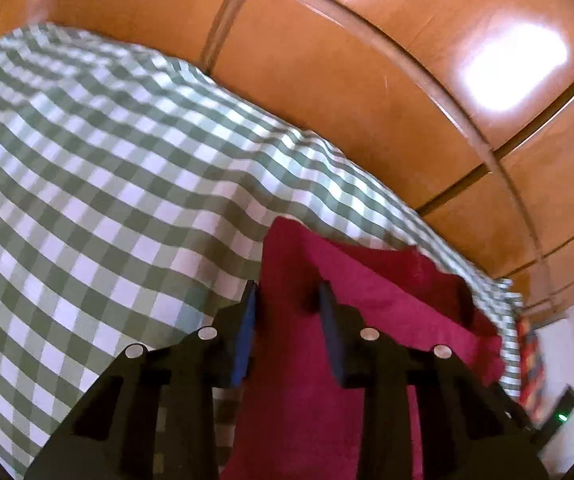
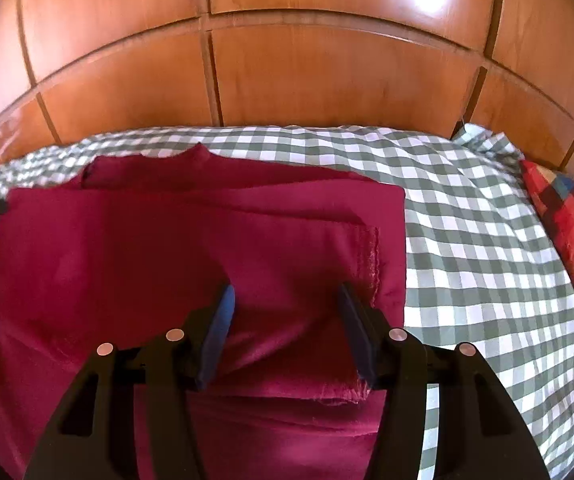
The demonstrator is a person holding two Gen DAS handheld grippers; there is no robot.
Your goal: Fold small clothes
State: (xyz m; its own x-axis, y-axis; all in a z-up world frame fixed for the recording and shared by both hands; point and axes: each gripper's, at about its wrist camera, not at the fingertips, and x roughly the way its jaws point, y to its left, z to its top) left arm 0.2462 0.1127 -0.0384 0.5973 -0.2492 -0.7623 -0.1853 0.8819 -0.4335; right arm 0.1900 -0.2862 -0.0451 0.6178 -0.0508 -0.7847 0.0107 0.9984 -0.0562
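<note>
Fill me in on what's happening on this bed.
A person is folding a dark red garment with two hand-held grippers. It lies partly folded on a green-and-white checked sheet in front of a wooden headboard. The right gripper is open above the garment's right side, near a stitched hem. The left gripper is over the garment's left edge, jaws narrowly apart; whether it pinches cloth is unclear. A multicoloured checked pillow sits to the right.

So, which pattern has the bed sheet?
The bed sheet has green-and-white checks, clearest in the right wrist view.
</note>
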